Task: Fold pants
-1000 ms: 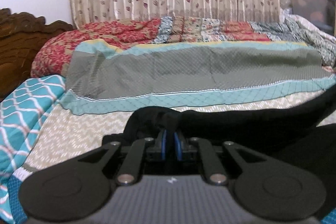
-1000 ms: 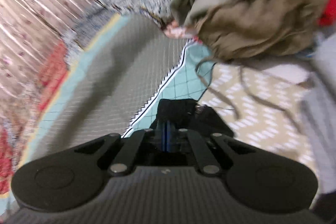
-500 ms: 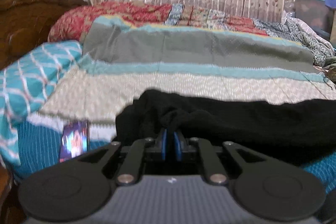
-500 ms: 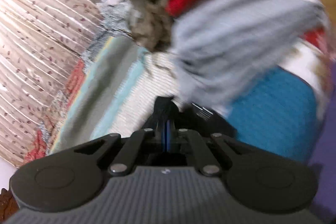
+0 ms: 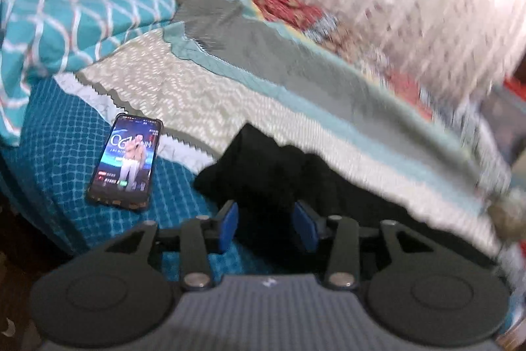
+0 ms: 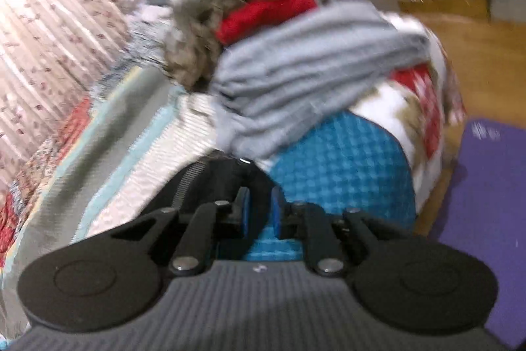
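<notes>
While the left gripper (image 5: 268,224) was opening, black pants (image 5: 263,166) lay on the bed (image 5: 203,94) between its parted pads; a phone (image 5: 126,162) showed "06". From the right wrist, the right gripper (image 6: 261,213) was opening too, pants (image 6: 217,183) at its left pad.

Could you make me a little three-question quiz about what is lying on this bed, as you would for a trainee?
1. What colour are the pants lying between the left gripper fingers?
2. True or false: the phone lies face down.
3. Which lies on top of the clothes pile near the right gripper? A) grey garment B) yellow towel C) green hat

Key: 1. Black. 2. False, its lit screen faces up. 3. A.
</notes>
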`<state>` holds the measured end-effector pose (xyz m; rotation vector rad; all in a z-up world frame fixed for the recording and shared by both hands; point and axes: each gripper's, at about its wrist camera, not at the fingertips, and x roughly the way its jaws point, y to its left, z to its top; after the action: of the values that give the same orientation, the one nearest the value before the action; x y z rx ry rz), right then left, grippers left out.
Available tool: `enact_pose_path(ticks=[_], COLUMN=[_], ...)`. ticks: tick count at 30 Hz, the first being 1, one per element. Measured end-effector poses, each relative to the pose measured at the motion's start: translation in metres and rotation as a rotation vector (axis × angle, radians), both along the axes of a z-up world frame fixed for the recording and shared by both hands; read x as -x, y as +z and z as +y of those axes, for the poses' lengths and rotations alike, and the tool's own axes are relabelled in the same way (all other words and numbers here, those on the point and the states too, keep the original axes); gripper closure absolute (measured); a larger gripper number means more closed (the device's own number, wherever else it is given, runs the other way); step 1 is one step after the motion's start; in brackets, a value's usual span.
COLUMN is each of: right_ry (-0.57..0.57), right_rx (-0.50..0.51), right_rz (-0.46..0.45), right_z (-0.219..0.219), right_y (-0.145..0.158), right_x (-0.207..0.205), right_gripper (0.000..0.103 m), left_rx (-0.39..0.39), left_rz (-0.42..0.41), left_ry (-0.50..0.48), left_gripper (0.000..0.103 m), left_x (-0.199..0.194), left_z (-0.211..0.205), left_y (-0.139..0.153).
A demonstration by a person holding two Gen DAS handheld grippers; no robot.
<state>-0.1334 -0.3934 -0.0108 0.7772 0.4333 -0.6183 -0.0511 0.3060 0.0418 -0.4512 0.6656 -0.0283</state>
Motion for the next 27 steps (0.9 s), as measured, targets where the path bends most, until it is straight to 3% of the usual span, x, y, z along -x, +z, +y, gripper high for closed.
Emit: enact_pose_path(ticks=[3,5,8,10,12,13,15,16,19,21,23,26,27], right_ry=[0.117,0.217,0.363,0.438,0.502,0.527,0.579,0.606,0.689,0.732,0.770,0.806,0.810], right_rx=[0.038,0.066,0.110,0.135,0.127,0.113,0.089,0.086,0.121,0.127,0.127,0.124,0.121], right_rz=[-0.028,-0.021,0.018,0.053,0.089,0.107,0.133,0.141,0.157,0.160,0.170,0.199,0.207], right_z=[0.023,0.046,0.089,0.112,0.132,0.140,0.154,0.162,0.184,0.194,0.202,0.214,0.214], right_y=[0.009,0.011,0.005,0.000,-0.009,-0.014,-0.021,-0.022,-0.020,-0.020,-0.022,-0.028,-0.029], right_x=[-0.011,-0.028,-0.053,-0.065,-0.077,-0.082,-0.089,-0.091,-0.102,-0.107,-0.113,-0.117,-0.120], right_gripper=[0.084,0.076,0.073,0.073,0.073,0.073,0.073,0.073,0.073,0.073,0.073,0.073,0.073], left_rx=[0.184,0.282,0.398,0.444,0.450,0.449,0.378,0.306,0.069,-0.147,-0.186,-0.099,-0.094], left_rz=[0.076,0.142,0.241,0.283,0.287,0.272,0.176,0.087,-0.183,-0.304,-0.257,-0.031,0.044], left_ry=[-0.015,-0.026,-0.039,-0.032,-0.037,-0.045,-0.050,-0.061,-0.136,-0.173,-0.181,-0.111,-0.087], left_gripper=[0.034,0.030,0.024,0.032,0.081,0.082,0.086,0.086,0.086,0.084,0.084,0.083,0.077], left_x=[-0.032,-0.054,-0.089,-0.107,-0.117,-0.121,-0.119,-0.113,-0.083,-0.063,-0.062,-0.069,-0.069], left_z=[0.020,0.027,0.034,0.034,0.029,0.028,0.025,0.023,0.007,-0.009,-0.009,0.011,0.014], left_y=[-0.006,-0.020,-0.045,-0.061,-0.067,-0.065,-0.045,-0.027,0.017,0.022,0.005,-0.050,-0.067])
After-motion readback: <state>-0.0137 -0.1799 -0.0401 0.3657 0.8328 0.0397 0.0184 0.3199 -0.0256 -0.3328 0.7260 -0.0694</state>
